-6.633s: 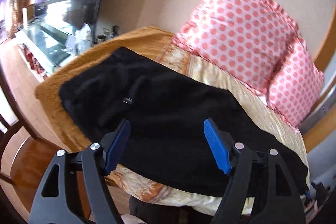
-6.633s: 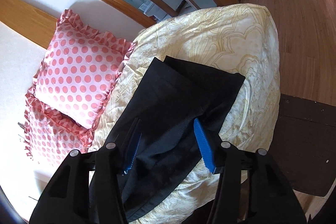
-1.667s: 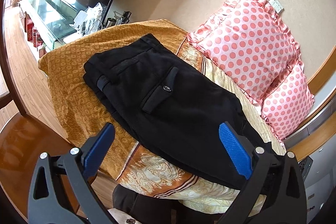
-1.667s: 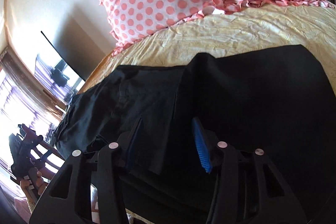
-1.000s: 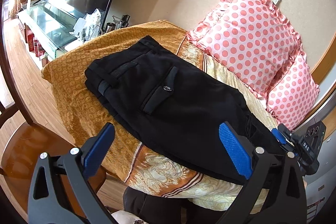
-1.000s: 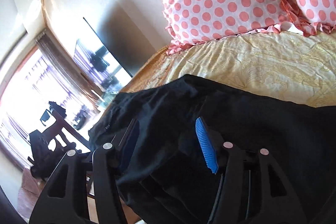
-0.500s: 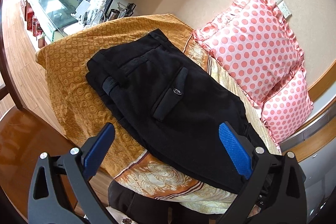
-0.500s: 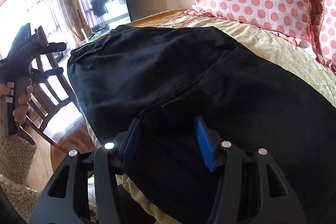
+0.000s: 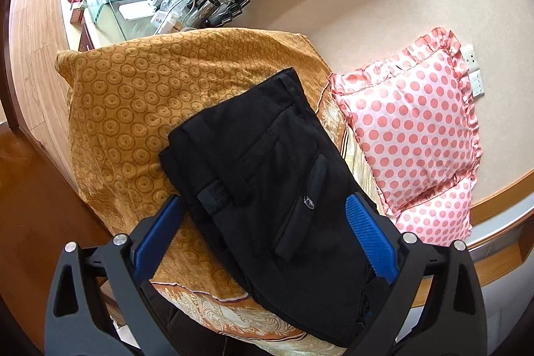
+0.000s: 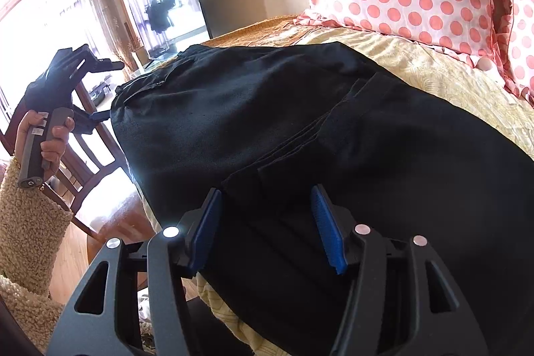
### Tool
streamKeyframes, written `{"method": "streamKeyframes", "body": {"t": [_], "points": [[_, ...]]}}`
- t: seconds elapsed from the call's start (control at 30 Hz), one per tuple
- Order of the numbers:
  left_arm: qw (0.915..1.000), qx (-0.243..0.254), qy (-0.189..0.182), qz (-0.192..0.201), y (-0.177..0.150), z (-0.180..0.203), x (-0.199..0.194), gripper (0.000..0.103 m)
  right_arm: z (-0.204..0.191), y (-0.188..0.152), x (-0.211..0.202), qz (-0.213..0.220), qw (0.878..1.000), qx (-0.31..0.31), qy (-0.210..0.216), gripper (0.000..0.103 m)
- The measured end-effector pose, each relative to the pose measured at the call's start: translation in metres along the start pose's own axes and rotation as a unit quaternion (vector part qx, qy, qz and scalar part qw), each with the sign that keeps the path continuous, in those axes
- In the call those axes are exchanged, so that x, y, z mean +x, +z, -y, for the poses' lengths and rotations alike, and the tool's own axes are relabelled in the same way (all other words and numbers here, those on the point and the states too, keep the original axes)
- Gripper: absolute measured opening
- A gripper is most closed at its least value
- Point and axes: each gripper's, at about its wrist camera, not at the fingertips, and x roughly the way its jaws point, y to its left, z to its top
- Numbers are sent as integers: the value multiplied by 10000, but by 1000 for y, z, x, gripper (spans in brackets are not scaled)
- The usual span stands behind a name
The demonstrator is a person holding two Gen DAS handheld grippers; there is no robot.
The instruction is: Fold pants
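Both claws stood apart, the left gripper (image 9: 263, 222) and right gripper (image 10: 267, 219) over the folded black pants (image 9: 267, 189) on the bed (image 9: 133, 95).

no readable text, labels or brands

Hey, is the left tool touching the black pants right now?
Apart. In the right wrist view the left tool is held up in the air beside the bed, with open space between it and the pants.
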Motion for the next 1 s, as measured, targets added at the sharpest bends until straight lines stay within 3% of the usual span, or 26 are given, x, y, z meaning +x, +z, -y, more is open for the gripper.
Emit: {"method": "streamKeyframes", "body": {"t": [0.2, 0.47, 0.63, 0.77, 1.0], "points": [[9987, -243, -446, -7, 5, -11, 1, 97, -1, -1, 0, 61, 10000, -21, 48, 62], [9870, -763, -1398, -218, -1, -26, 3, 76, -2, -2, 0, 104, 9999, -66, 78, 64], [9815, -1363, -1309, -290, -6, -37, 3, 65, -3, -2, 0, 105, 9999, -86, 50, 64], [9832, -1435, -1079, -331, -15, -28, 1, 68, -3, -2, -1, 112, 9999, -82, 65, 64], [9852, -1411, -948, -227, 2, -20, 18, 67, -1, -3, -1, 143, 9998, -76, 81, 64]]}}
